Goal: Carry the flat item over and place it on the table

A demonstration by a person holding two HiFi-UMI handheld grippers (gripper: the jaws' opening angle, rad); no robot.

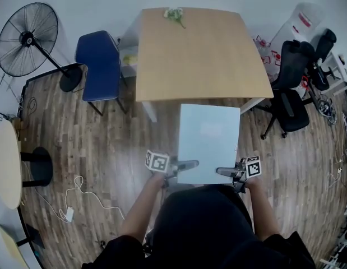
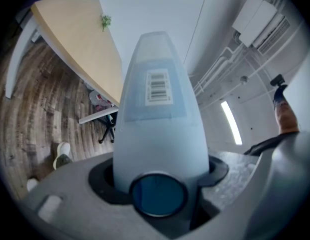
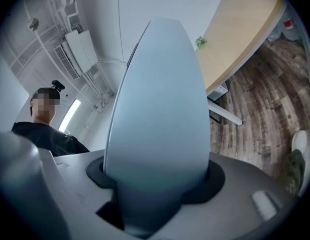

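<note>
A pale blue flat panel (image 1: 209,142) hangs level over the wood floor, just short of the near edge of the light wooden table (image 1: 201,60). My left gripper (image 1: 186,165) is shut on the panel's near left corner. My right gripper (image 1: 226,172) is shut on its near right corner. In the left gripper view the panel (image 2: 157,119) rises from between the jaws and shows a barcode label. The right gripper view shows the panel's plain face (image 3: 160,119) held the same way. The jaw tips are hidden behind the panel in both gripper views.
A small green sprig (image 1: 174,14) lies at the table's far edge. A blue chair (image 1: 100,63) and a standing fan (image 1: 27,38) are to the left. Black office chairs (image 1: 291,88) crowd the right. A white cable (image 1: 78,198) trails on the floor at left.
</note>
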